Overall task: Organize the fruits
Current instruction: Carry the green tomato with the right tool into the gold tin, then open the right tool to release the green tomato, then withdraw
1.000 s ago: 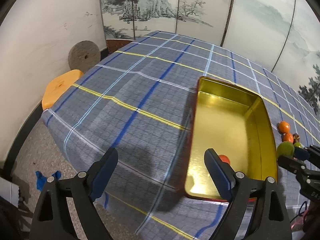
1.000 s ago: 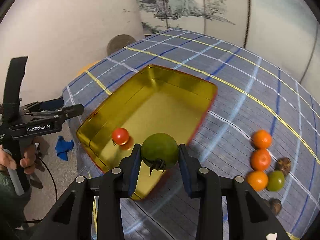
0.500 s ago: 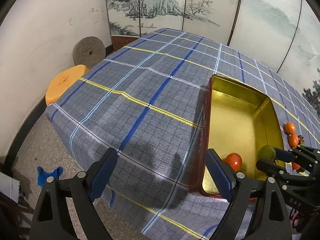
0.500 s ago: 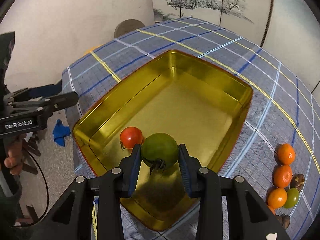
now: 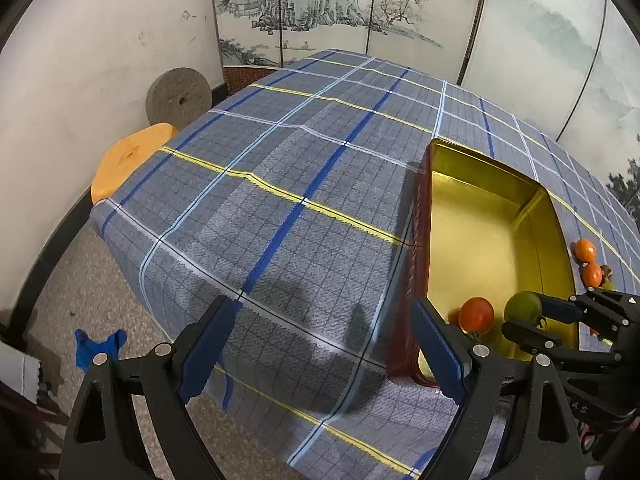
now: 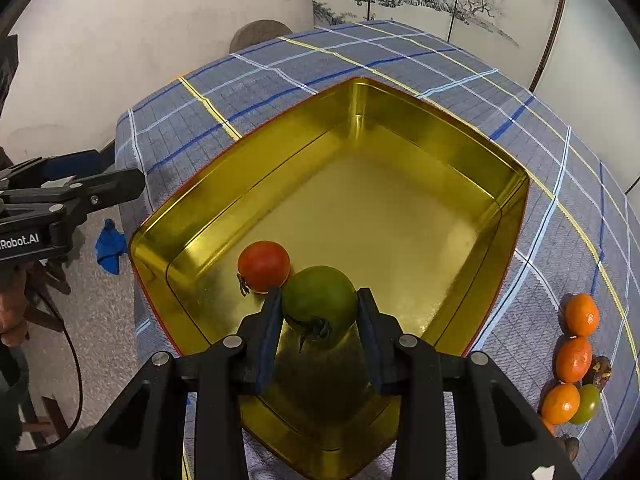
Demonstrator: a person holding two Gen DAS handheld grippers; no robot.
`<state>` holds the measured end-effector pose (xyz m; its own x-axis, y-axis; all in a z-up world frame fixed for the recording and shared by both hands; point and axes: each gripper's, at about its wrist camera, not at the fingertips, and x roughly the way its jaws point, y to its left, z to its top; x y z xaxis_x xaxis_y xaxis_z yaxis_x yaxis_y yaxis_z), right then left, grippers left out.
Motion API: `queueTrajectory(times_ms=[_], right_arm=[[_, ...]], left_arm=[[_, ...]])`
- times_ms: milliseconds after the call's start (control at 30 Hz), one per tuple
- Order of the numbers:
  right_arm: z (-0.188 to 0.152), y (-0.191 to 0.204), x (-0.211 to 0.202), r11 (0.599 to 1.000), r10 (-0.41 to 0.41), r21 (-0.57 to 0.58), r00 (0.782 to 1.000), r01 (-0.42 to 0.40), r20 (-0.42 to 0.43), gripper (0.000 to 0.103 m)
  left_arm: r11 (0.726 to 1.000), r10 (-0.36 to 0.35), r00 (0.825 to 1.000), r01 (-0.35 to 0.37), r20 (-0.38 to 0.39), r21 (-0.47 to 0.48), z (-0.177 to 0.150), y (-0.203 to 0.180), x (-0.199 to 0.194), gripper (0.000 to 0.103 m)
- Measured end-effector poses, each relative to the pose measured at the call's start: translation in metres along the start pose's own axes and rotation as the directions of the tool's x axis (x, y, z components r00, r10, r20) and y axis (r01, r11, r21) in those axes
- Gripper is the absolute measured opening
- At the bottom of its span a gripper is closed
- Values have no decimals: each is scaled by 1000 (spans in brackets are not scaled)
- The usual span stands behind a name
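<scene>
A gold metal tin (image 6: 500, 184) (image 5: 552, 216) stands open on the plaid tablecloth. A red tomato (image 6: 264, 266) (image 5: 476, 314) lies inside it near the front corner. My right gripper (image 6: 320, 308) (image 5: 532, 316) is shut on a green tomato (image 6: 320, 300) (image 5: 522, 306) and holds it low inside the tin, right beside the red tomato. My left gripper (image 5: 320, 336) is open and empty over the table's near edge, left of the tin; it also shows in the right wrist view (image 6: 116, 176).
Three oranges (image 6: 582, 314) (image 6: 573, 359) (image 6: 560, 402), a small green tomato (image 6: 588, 402) and dark brown fruits (image 6: 600, 370) lie on the cloth right of the tin. An orange stool (image 5: 128, 160) and a millstone (image 5: 178, 98) stand by the wall. A blue rag (image 5: 98, 346) lies on the floor.
My right gripper has carried the green tomato forward and down into the tin, up beside the red tomato. My left gripper has drawn back to the left, away from the tin.
</scene>
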<state>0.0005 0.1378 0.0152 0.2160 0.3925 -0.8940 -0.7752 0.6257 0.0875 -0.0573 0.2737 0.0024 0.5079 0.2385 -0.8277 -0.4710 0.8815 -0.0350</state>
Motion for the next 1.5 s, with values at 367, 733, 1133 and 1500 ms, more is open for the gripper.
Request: queueTrajectory(times_ms=[367,733,1133,1500], right_arm=[[-3,0,5,1000,-5,-5,1000,5,-9,37],[-4,-3,-15,1000,0,11,999,-1,47,54],[-32,-55,-83,982,-130,160,972,99,195,82],[-134,-180,-132,828,-371,485,924,283,95,92]], left_arm=[[1000,-6,1000,6,-5,4,-1,-4,1,89],[999,-29,1000,29,-2,29,-1,-18,-1,89],[987,-111,994,107,22,121,1,-67,-18,89],[940,-220,975,213,-4,266,-9,-149,-25,89]])
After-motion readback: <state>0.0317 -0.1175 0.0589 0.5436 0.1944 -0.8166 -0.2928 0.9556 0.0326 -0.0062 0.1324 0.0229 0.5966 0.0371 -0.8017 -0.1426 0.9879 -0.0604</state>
